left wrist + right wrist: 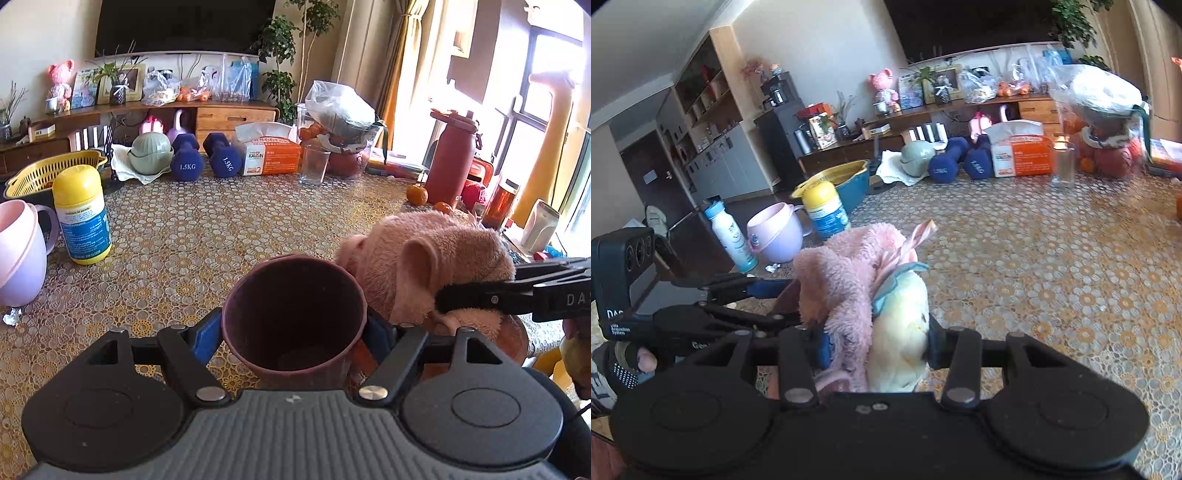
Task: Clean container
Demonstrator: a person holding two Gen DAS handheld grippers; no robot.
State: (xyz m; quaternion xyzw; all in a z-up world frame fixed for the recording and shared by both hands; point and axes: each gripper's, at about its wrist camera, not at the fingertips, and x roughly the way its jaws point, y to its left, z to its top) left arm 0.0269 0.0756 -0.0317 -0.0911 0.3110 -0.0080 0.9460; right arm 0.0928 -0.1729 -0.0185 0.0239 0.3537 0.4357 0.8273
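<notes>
A dark maroon cup (295, 295) stands open-mouthed between the blue pads of my left gripper (295, 332), which is shut on its sides. A fluffy pink cloth (424, 266) presses against the cup's right rim from outside, clamped by my right gripper (476, 299), which comes in from the right. In the right wrist view the right gripper (879, 347) is shut on the pink cloth (846, 273), which has a pale yellow part. The left gripper (775, 301) reaches in from the left, and the cloth hides most of the cup.
On the patterned tablecloth (221, 229) stand a yellow-lidded bottle (83, 214), a lilac mug (18, 251), a yellow colander (51, 173), two blue dumbbells (203, 157), a tissue box (269, 151), a clear glass (314, 164), a maroon flask (450, 166) and tangerines (417, 194).
</notes>
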